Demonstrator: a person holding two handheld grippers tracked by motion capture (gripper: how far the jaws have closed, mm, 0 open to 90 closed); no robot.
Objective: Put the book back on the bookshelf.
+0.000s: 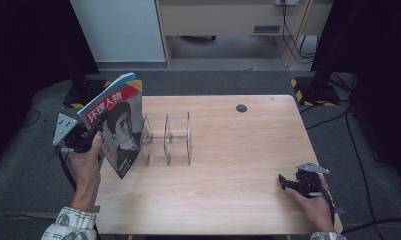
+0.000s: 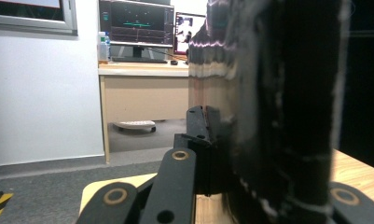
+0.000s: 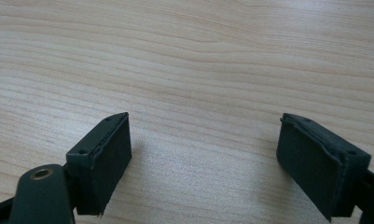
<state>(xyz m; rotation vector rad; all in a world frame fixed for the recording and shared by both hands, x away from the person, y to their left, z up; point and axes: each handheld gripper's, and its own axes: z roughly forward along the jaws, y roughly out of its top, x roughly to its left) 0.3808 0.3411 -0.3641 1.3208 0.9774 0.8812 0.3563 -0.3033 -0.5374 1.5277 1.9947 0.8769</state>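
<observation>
Your left gripper (image 1: 90,137), at the left edge of the high view, is clenched on a magazine (image 1: 119,125) and holds it upright and slightly tilted over the table's (image 1: 228,185) left rim, just left of the clear acrylic divider rack (image 1: 166,140). In the left gripper view the magazine (image 2: 278,116) fills the right half, edge-on between the jaws. Your right gripper (image 1: 292,184) rests at the lower right of the high view, well apart from the rack, its jaws released and spread over bare wood (image 3: 198,70).
</observation>
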